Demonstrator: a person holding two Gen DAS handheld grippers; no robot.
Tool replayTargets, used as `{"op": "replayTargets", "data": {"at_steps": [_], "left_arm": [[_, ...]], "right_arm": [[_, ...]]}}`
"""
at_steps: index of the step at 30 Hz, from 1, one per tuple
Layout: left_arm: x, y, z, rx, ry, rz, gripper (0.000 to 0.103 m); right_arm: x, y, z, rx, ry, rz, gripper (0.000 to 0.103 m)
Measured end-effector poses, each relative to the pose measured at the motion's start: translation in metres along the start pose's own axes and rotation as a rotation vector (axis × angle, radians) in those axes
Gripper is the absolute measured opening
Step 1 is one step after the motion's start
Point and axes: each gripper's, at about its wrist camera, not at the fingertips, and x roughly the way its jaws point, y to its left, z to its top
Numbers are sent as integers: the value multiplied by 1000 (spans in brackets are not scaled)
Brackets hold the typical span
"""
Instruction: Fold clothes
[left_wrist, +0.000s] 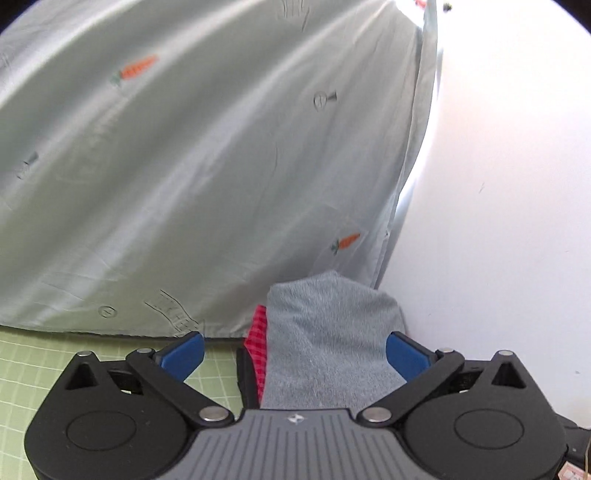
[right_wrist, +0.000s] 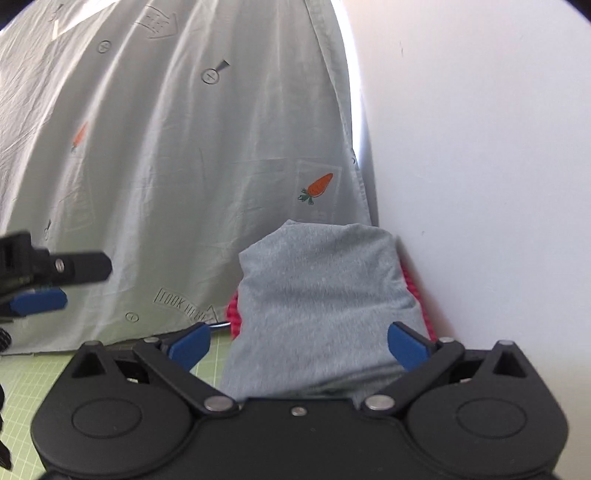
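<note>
Draped across the back of the scene, a pale grey printed sheet (left_wrist: 192, 177) with small carrots, hanging down to the far edge of the green gridded mat (left_wrist: 44, 362); white wall (left_wrist: 498, 221) on the right. Tucked into the mat's far right corner, against that wall: a folded grey knit garment (right_wrist: 317, 295), lying atop a red checked cloth (left_wrist: 258, 343) that peeks out at its left side. Likely soft, light and limp, prone to sagging and unfolding if lifted by one point; best taken at two corners or along a folded edge. Left gripper (left_wrist: 295, 354) spread wide, pinching nothing. Right gripper (right_wrist: 299, 345) likewise spread wide, garment lying between its blue pads (right_wrist: 406, 345) yet unclamped.
</note>
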Motion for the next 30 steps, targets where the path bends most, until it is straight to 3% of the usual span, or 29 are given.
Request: {"op": "replayTargets", "data": {"at_steps": [4,7,11,14,19,30], "left_arm": [[-33,6,-17,24,11,-78,103],[-50,6,-36,9,57,-44,103],[-67,-3,-62,69,103,47,103],[-82,-9,-79,114,126,41,103],[-104,-19,-99,147,159,-2,103],[-124,-26,-105,166,156,-51,103]], "right_arm": [[-47,13,-23,22,14,-58,103],[-76,20,-39,-4,35,-102,103],[-112,23,-59,-18,62,-155,103],[-135,22,-73,-12,79,-177,103],[-157,19,-84,-2,97,-200,103],[-173,20,-90,5,89,-203,103]]}}
